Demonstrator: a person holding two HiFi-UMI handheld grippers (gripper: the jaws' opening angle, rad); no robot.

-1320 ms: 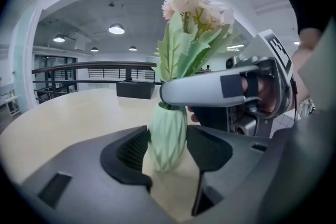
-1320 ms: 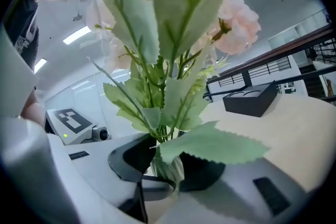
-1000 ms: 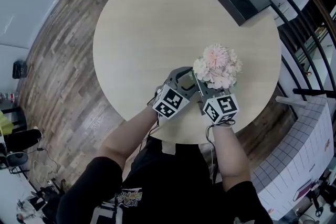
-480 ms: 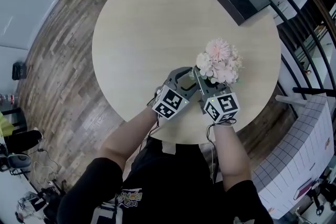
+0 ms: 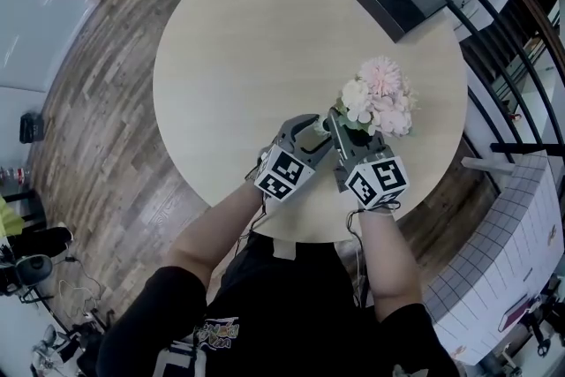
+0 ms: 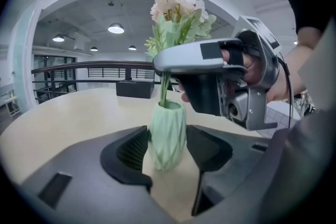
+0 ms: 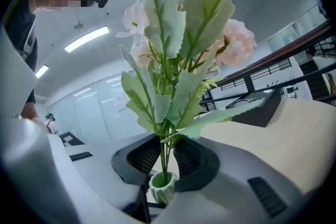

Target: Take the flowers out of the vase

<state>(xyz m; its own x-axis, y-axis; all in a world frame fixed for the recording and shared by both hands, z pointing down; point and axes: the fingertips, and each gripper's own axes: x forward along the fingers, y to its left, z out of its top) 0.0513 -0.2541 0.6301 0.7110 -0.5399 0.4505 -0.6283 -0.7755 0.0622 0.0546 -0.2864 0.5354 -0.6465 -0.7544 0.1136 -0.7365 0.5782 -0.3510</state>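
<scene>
The vase [image 6: 168, 135] is hiding the stem ends; the flowers [image 5: 381, 97] are mostly covering it in the head view, at four o'clock on the table [image 5: 229, 57].

I count one round table [image 5: 229, 40], and on it one black box [image 5: 399, 0] and one green vase [image 6: 167, 131] with one bunch of flowers [image 5: 381, 97]. One person [image 5: 265, 313] holds two grippers, a left gripper [image 6: 169, 152] and a right gripper [image 7: 164, 157], its jaws closing on that bunch.

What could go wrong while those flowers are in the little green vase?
1. The right gripper has its jaws closing on the thin stems, which could slip or get crushed.
2. The stems sit in the narrow neck of the vase. If the left gripper holds it lightly, the vase might lift or tip.
</scene>
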